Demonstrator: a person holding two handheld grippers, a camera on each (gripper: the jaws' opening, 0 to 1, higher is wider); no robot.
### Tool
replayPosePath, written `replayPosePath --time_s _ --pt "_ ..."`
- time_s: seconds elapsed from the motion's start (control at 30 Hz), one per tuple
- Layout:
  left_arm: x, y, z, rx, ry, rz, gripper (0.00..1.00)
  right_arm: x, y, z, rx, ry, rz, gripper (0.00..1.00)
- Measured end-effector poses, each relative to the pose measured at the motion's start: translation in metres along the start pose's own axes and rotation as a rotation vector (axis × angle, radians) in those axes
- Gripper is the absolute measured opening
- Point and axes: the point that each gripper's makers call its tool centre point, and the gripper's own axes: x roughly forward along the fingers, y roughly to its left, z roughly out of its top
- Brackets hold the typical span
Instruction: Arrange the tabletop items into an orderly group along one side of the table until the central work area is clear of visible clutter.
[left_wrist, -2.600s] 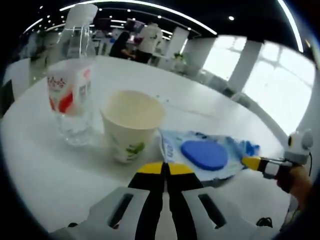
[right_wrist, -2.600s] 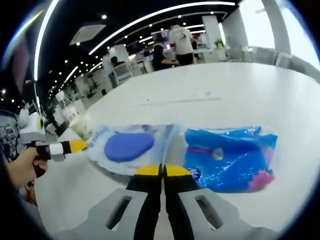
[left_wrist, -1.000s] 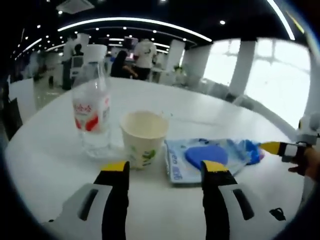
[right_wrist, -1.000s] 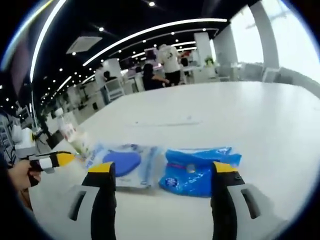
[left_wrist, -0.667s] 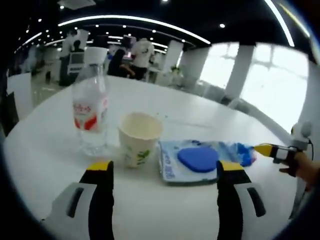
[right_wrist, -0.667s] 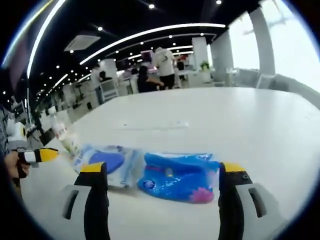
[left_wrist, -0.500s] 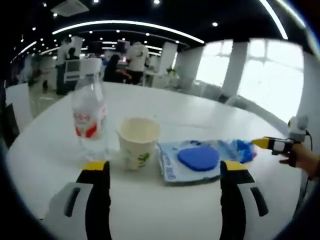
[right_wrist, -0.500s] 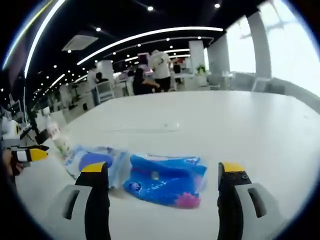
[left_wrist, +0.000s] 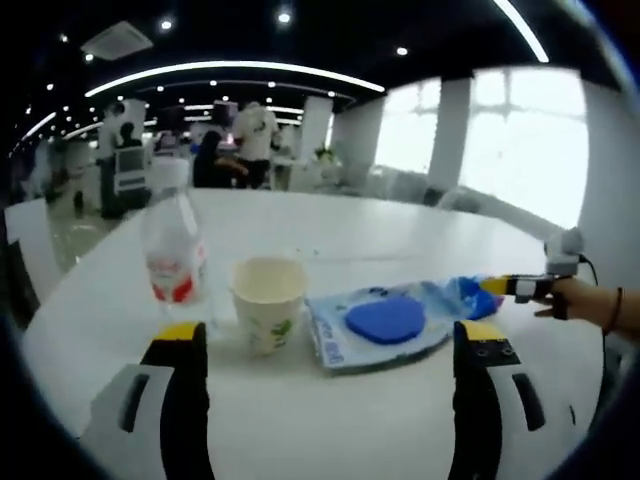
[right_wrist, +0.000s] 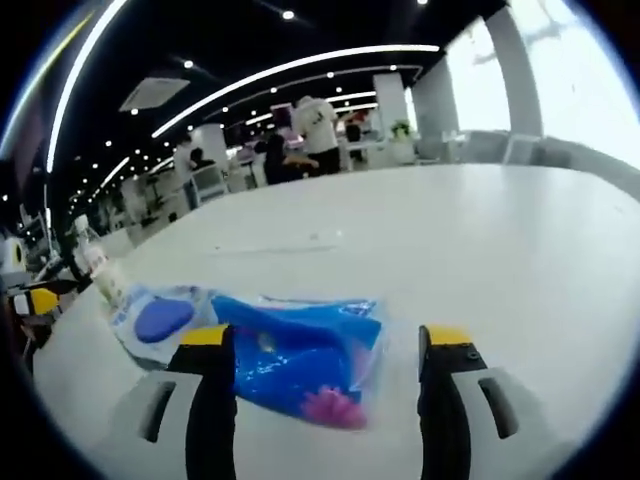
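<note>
On the white round table (left_wrist: 400, 225) a clear water bottle (left_wrist: 175, 255), a paper cup (left_wrist: 267, 303) and a pale packet with a blue disc (left_wrist: 380, 322) stand in a row, with a blue packet (left_wrist: 465, 292) at its right end. My left gripper (left_wrist: 330, 335) hovers open in front of the cup and pale packet. My right gripper (left_wrist: 505, 287), held by a hand (left_wrist: 585, 300), reaches in from the right. In the right gripper view the blue packet (right_wrist: 300, 355) lies just ahead between the jaws of my open right gripper (right_wrist: 327, 335), with the pale packet (right_wrist: 160, 315) to its left.
The table (right_wrist: 450, 220) stretches wide and bare beyond the row of items. People stand by desks far behind (left_wrist: 250, 140). The left gripper's yellow tip (right_wrist: 38, 300) shows at the left edge of the right gripper view.
Both grippers went from shut to open and drew back from the packets. The right gripper view has since shifted so the blue packet sits closer, between its jaws.
</note>
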Motion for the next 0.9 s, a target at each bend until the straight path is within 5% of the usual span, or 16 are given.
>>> replayPosePath --time_s 0.53,0.9 --pt "-0.007 -0.005 -0.003 0.103 0.028 -0.019 0.99 0.003 -0.019 -0.015 -0.020 0.075 -0.081 0.09" --pt "-0.010 -0.016 -0.006 0.154 0.037 -0.069 0.99 0.004 -0.022 -0.011 -0.062 0.095 -0.030 0.04"
